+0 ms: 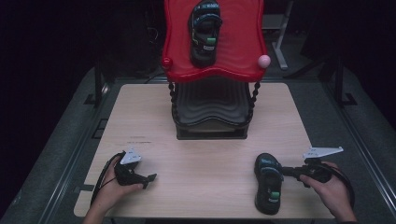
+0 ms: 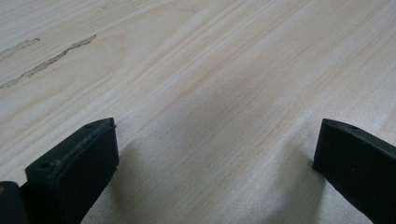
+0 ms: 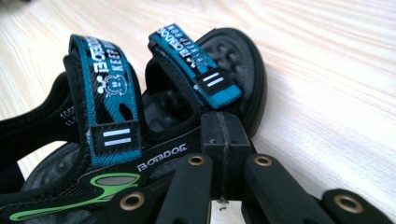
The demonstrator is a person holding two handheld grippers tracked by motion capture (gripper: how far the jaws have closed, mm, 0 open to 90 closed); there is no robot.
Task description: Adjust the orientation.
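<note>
A black sandal (image 1: 268,184) with blue straps and a green mark lies flat near the front right of the wooden table (image 1: 201,154). My right gripper (image 1: 283,171) comes at it from the right, jaws shut together. In the right gripper view the closed tips of my right gripper (image 3: 223,128) rest against the side rim of the sandal (image 3: 112,140), with nothing seen between them. A second, matching sandal (image 1: 204,32) lies on the red top tray (image 1: 238,51) of the rack. My left gripper (image 1: 149,178) sits at the front left, and the left gripper view has my left gripper (image 2: 215,144) open over bare wood.
The two-tier rack stands at the back middle of the table, with a black lower tray (image 1: 210,109) under the red one and beaded black posts (image 1: 254,95). A pink ball (image 1: 264,61) caps the red tray's right corner. Dark floor surrounds the table.
</note>
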